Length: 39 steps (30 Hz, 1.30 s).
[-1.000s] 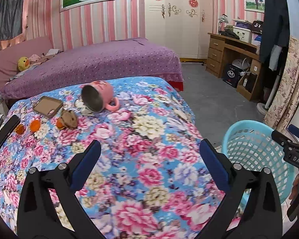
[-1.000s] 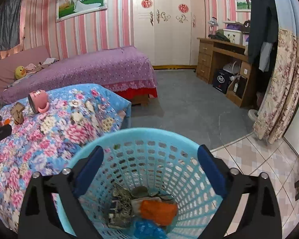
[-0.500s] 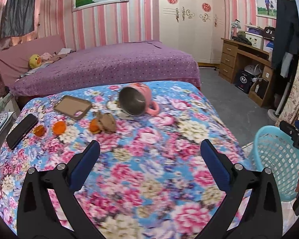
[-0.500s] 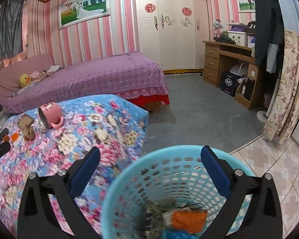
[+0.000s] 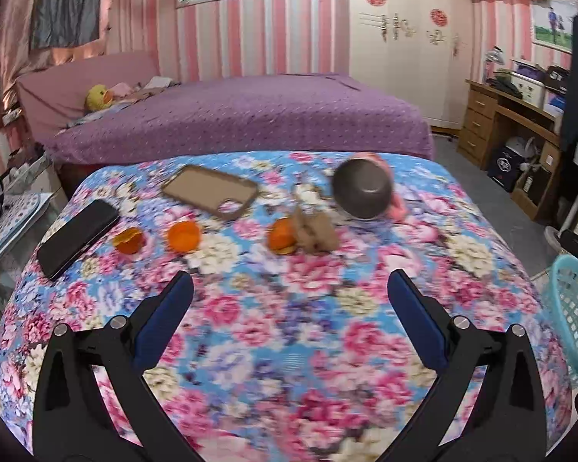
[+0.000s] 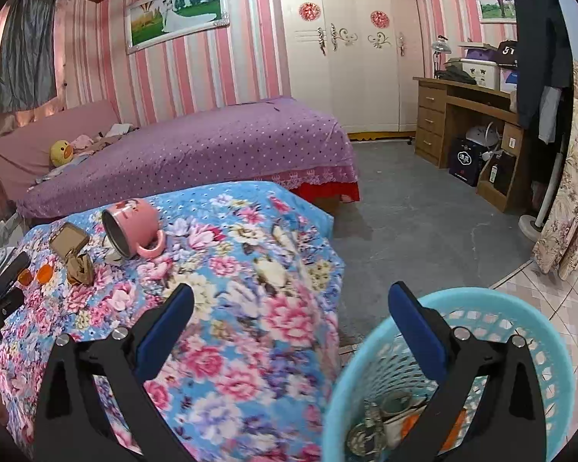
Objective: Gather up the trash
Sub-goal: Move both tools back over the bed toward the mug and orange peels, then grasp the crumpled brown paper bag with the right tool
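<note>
Across the left wrist view spreads the blue-and-pink floral-clothed surface. Lower right in the right wrist view stands the light-blue plastic mesh basket, trash inside. Three orange peel pieces and a crumpled brown wrapper lie mid-frame, well beyond the empty, wide-open left fingers. Right gripper likewise gapes empty.
</note>
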### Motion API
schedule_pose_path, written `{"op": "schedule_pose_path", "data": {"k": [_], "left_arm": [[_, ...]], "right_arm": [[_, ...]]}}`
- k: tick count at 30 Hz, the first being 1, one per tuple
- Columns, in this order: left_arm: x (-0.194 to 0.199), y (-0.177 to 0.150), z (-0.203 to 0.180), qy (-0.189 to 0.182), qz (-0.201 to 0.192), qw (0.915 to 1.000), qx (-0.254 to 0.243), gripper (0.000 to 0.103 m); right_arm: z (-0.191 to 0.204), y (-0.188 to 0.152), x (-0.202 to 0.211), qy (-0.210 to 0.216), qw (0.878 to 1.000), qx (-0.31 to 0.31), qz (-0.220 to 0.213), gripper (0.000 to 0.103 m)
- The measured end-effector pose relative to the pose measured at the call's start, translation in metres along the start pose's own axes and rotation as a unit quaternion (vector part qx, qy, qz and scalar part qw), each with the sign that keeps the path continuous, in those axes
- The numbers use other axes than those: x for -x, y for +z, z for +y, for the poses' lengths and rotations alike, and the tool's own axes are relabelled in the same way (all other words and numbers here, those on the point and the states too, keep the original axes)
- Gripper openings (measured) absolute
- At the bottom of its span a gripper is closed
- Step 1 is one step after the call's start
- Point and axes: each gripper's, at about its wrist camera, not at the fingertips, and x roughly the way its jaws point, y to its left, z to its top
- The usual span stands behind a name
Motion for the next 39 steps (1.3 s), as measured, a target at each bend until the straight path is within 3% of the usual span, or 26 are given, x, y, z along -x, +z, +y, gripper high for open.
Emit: {"op": "schedule_pose_path", "data": {"k": [14,25,39], "left_arm": [[-0.028,0.012,0.086,0.017,0.026,0.998,0.055,0.098],[-0.07,0.019,0.132,0.052,0.058,0.9949,0.064,0.098],[-0.098,0.016,0.17,0.04,0.091,0.9906,0.094,0.097]], "right_arm": [[0.091,0.002,-0.034,0.031,0.999,0.031,0.032,0.098],[0.168,0.002,-0.065,0.067,0.993,0.084,0.051,0.098],[0.233,-0.012,-0.091,0.119,0.982,0.13,0.066,0.098]]}}
